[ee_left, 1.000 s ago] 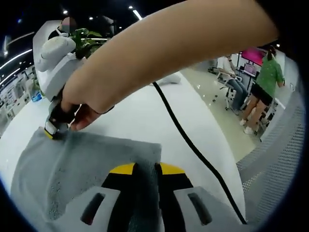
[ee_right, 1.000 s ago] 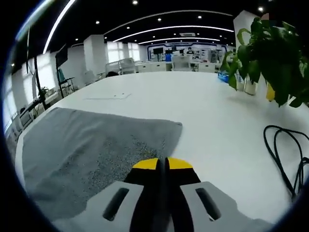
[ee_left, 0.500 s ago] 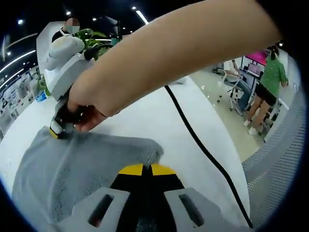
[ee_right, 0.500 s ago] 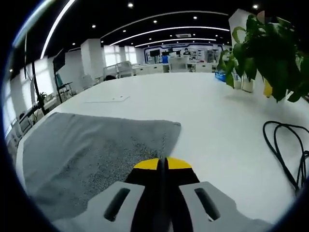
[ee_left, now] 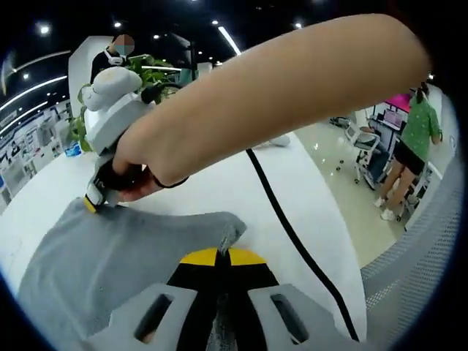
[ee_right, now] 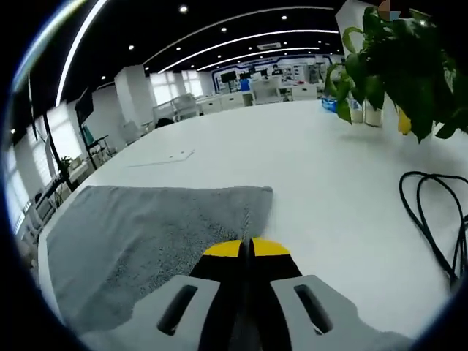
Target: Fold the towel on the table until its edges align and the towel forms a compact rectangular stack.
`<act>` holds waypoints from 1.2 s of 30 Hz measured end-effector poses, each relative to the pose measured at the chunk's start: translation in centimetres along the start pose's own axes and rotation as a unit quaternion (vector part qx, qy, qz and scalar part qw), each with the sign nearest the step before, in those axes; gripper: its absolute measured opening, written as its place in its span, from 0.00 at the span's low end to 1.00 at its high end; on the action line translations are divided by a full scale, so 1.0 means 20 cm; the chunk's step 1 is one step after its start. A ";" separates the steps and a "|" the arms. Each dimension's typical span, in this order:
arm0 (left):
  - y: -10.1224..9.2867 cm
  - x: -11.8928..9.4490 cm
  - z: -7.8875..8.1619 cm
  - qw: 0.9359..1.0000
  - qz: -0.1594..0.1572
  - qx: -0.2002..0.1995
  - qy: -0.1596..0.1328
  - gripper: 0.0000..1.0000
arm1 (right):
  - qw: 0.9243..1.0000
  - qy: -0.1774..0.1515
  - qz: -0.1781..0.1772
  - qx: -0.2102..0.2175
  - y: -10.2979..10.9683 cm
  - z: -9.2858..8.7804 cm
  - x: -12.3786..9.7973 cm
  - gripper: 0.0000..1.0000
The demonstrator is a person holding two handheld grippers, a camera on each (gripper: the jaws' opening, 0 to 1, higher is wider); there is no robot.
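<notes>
A grey towel (ee_left: 110, 256) lies flat on the white table (ee_left: 219, 183). At the bottom of the left gripper view, my left gripper (ee_left: 219, 256) is shut on the towel's near edge, beside a corner that curls up slightly. My right gripper (ee_left: 93, 203), held in a person's hand, comes in from the upper left and pinches another corner of the towel. In the right gripper view the towel (ee_right: 146, 234) spreads to the left, and my right gripper (ee_right: 247, 248) is shut on its edge by the corner.
A black cable (ee_left: 292, 227) runs along the table; it loops at the right (ee_right: 431, 219). A potted plant (ee_right: 398, 66) stands at the back right. A paper sheet (ee_right: 162, 158) lies farther off. A mesh chair (ee_left: 424, 270) and people (ee_left: 409, 139) stand beyond the table edge.
The left gripper's jaws, apart around the towel edge a second ago, have shut on it. The right gripper stays shut on its corner. Both views have shifted a little.
</notes>
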State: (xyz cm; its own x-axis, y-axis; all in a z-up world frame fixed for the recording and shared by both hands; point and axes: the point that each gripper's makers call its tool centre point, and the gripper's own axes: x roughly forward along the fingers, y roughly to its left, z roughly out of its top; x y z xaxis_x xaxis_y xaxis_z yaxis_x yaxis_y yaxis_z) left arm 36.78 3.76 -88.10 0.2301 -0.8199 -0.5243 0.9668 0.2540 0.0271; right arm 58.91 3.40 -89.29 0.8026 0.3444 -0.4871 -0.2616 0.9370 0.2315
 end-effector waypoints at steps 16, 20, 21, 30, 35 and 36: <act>0.01 -0.19 0.20 0.998 0.030 0.005 -0.049 0.02 | 0.996 -0.060 0.027 0.067 0.13 0.23 -0.16 0.01; 0.01 -0.23 0.26 0.997 0.032 0.002 -0.066 0.02 | 0.994 -0.069 0.030 0.076 0.13 0.27 -0.21 0.01; 0.00 -0.24 0.27 0.997 0.032 0.001 -0.069 0.02 | 0.994 -0.072 0.031 0.081 0.13 0.28 -0.23 0.01; -0.05 -0.33 0.38 0.995 0.035 0.010 -0.093 0.02 | 0.990 -0.096 0.049 0.089 0.18 0.38 -0.33 0.01; -0.08 -0.37 0.45 0.993 0.036 0.023 -0.107 0.02 | 0.985 -0.118 0.058 0.111 0.20 0.45 -0.40 0.01; -0.09 -0.38 0.47 0.993 0.036 0.025 -0.110 0.02 | 0.984 -0.121 0.060 0.117 0.20 0.46 -0.41 0.01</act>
State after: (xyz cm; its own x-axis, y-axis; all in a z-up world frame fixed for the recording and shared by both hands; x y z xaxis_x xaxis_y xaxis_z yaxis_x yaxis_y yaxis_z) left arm 34.32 4.71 -76.25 0.3116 -0.8946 -0.3203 0.9502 0.2940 0.1031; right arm 56.15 3.84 -76.58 0.8853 0.4009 -0.2358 -0.2543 0.8417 0.4764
